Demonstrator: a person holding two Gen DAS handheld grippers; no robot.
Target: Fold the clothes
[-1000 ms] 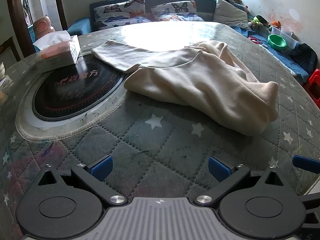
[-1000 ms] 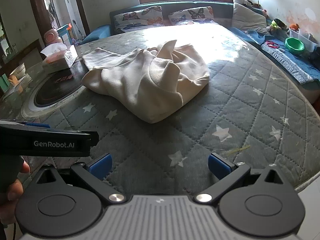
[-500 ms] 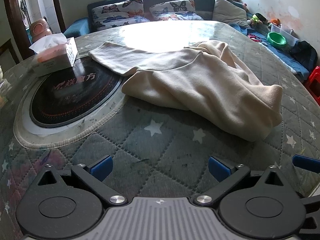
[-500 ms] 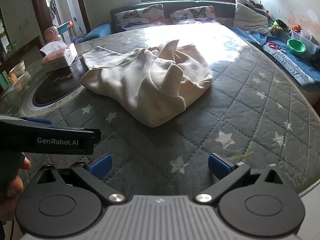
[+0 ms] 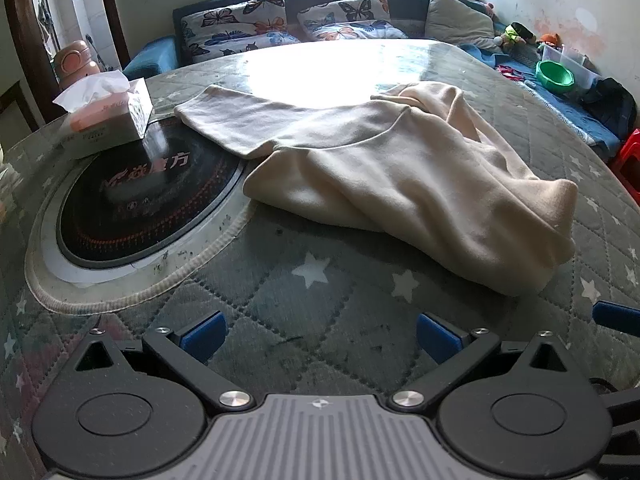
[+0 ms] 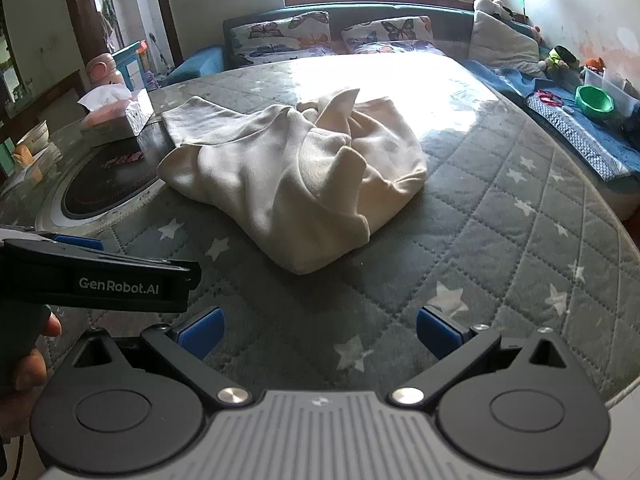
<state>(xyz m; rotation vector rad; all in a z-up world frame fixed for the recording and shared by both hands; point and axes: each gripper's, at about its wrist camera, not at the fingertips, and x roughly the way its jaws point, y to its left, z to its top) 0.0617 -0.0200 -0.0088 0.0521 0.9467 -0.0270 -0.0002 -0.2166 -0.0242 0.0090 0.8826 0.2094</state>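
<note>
A cream sweatshirt point(image 5: 404, 176) lies crumpled on the quilted star-pattern tabletop point(image 5: 304, 304), one sleeve stretched toward the tissue box. It also shows in the right wrist view point(image 6: 296, 176), bunched up in the middle. My left gripper point(image 5: 320, 334) is open and empty, a short way in front of the garment's near edge. My right gripper point(image 6: 320, 330) is open and empty, near the table's front edge, short of the garment. The left gripper's body point(image 6: 96, 280) shows at the left of the right wrist view.
A tissue box point(image 5: 106, 114) stands at the far left beside a round black hob point(image 5: 148, 196) set into the table. A sofa with butterfly cushions point(image 5: 280, 28) runs behind. A green bowl point(image 5: 554, 76) and clutter sit at the right.
Both grippers have moved slightly forward toward the sweatshirt, which now looks a little closer. The garment has not moved and both grippers stay open.
</note>
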